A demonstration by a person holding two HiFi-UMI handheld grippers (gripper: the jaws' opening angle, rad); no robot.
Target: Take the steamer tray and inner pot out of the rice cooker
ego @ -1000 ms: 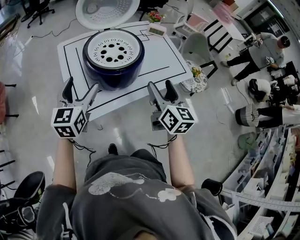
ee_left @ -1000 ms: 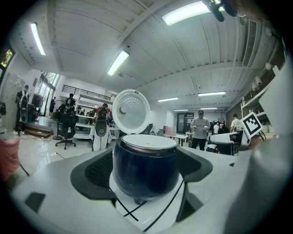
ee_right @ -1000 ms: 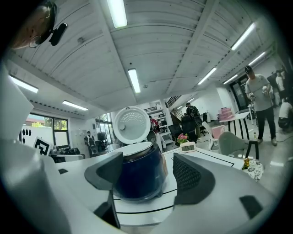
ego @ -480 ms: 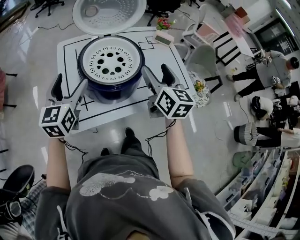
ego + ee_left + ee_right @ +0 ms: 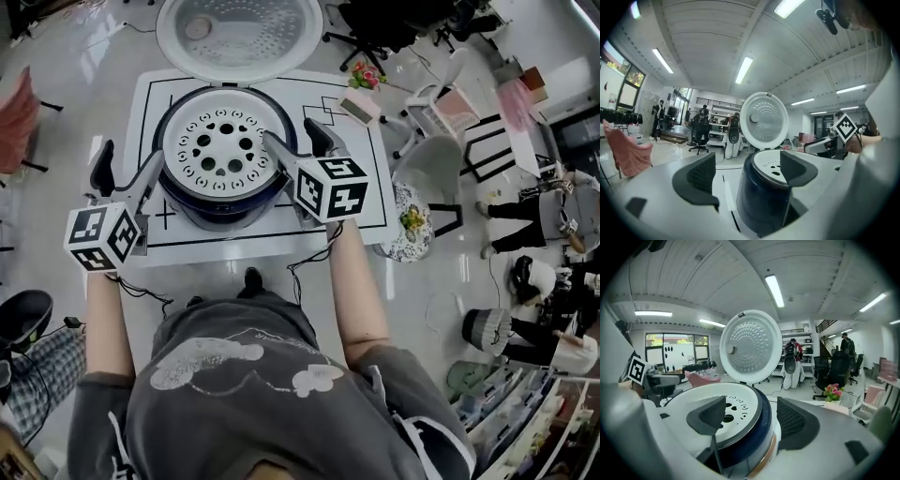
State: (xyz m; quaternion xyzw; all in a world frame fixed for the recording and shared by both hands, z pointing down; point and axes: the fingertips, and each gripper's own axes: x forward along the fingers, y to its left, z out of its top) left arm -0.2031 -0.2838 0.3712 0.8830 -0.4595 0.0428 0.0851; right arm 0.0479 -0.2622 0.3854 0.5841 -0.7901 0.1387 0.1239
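Nothing's been lifted out yet; the steamer tray (image 5: pixel 223 145) is seen seated in the open rice cooker (image 5: pixel 228 202), inner pot presumably hidden underneath; left gripper (image 5: pixel 127 172) and right gripper (image 5: pixel 292 141) are held spread and empty either side.

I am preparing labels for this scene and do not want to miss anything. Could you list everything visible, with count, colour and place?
rice cooker: one, dark blue, on the table
steamer tray: one, white with holes, in the cooker's top
lid: one, white, raised behind the cooker
table: one, white with black lines, before the person
flowers: one bunch, pink, at table's far right corner
chairs: several, black, floor beyond the table
bystanders: several, grey and black, far right
left claw: one, white with black pads, open, left of the cooker
right claw: one, white with black pads, open, at the cooker's right rim
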